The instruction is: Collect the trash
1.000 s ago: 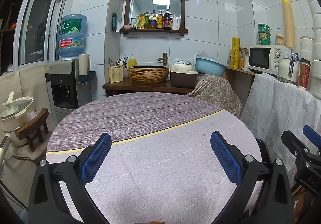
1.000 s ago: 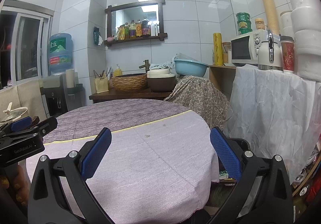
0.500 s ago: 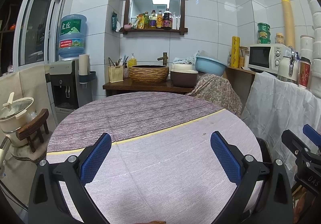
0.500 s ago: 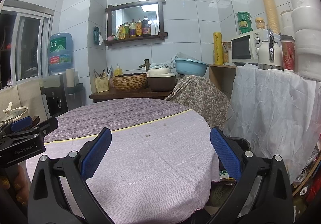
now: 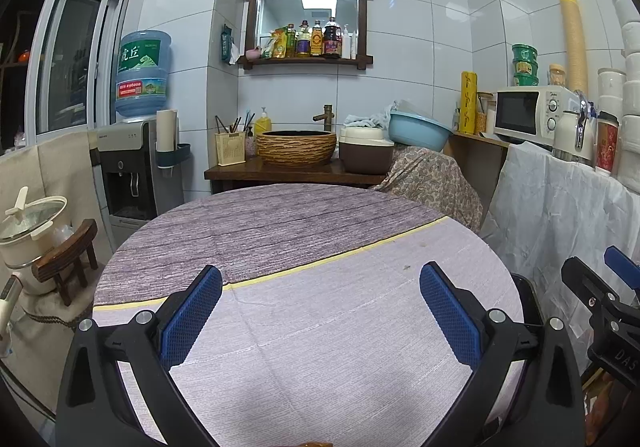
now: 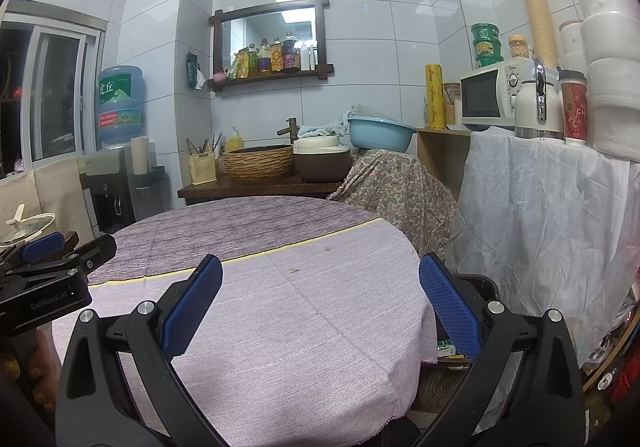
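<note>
I hold my left gripper [image 5: 320, 311] and right gripper [image 6: 320, 307] spread wide and empty above the round desk [image 5: 304, 327]. I see no trash on its cloth; some may lie in the black bin [image 6: 476, 287] beside it, so I should scan slowly first. Readable: "GenRobot.AI" on my left gripper, "虎丘" on the water jug [image 5: 142, 73].
</note>
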A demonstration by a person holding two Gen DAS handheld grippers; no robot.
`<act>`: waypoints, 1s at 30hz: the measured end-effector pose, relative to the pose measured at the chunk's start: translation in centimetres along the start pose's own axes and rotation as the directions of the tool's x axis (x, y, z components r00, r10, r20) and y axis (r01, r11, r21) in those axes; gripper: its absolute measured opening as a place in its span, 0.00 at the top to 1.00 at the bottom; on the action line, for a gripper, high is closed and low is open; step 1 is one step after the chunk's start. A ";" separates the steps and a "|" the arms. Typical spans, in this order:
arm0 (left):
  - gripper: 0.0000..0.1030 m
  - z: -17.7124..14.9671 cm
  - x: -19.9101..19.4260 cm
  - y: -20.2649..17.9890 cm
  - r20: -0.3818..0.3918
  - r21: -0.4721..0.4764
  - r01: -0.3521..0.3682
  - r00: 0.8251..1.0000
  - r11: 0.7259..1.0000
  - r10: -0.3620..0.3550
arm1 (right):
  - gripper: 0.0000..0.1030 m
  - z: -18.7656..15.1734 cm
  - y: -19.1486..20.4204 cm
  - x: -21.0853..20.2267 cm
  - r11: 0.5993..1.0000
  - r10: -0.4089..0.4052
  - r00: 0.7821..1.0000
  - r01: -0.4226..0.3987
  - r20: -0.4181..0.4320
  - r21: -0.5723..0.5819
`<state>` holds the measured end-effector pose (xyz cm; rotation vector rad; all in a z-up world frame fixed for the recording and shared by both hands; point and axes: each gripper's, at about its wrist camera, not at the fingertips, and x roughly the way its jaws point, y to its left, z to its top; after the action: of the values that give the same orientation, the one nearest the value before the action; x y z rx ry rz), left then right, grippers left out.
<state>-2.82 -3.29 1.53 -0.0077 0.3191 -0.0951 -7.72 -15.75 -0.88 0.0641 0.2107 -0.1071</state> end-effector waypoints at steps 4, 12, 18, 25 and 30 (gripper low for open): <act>0.05 0.0 0.0 0.1 -0.002 0.005 0.003 1.000 1.000 -0.003 | 0.06 0.0 0.0 0.0 1.000 0.001 1.000 -0.001 -0.002 0.001; 0.05 0.1 -0.1 0.1 0.005 0.009 -0.002 1.000 1.000 0.002 | 0.06 -0.1 0.0 0.0 1.000 0.000 1.000 0.000 -0.001 0.002; 0.05 0.2 0.1 0.1 -0.002 0.012 0.004 1.000 1.000 -0.004 | 0.06 -0.1 0.0 0.0 1.000 0.000 1.000 0.000 0.000 0.001; 0.05 0.2 0.0 0.1 -0.001 0.013 0.001 1.000 1.000 -0.001 | 0.06 -0.1 0.1 0.0 1.000 0.000 1.000 0.000 -0.002 0.002; 0.05 0.2 0.0 0.1 -0.002 0.015 0.002 1.000 1.000 -0.002 | 0.06 -0.1 0.1 0.0 1.000 0.000 1.000 0.000 -0.003 0.002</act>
<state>-2.74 -3.19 1.66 0.0066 0.3202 -0.0993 -7.71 -15.67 -1.01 0.0664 0.2133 -0.1076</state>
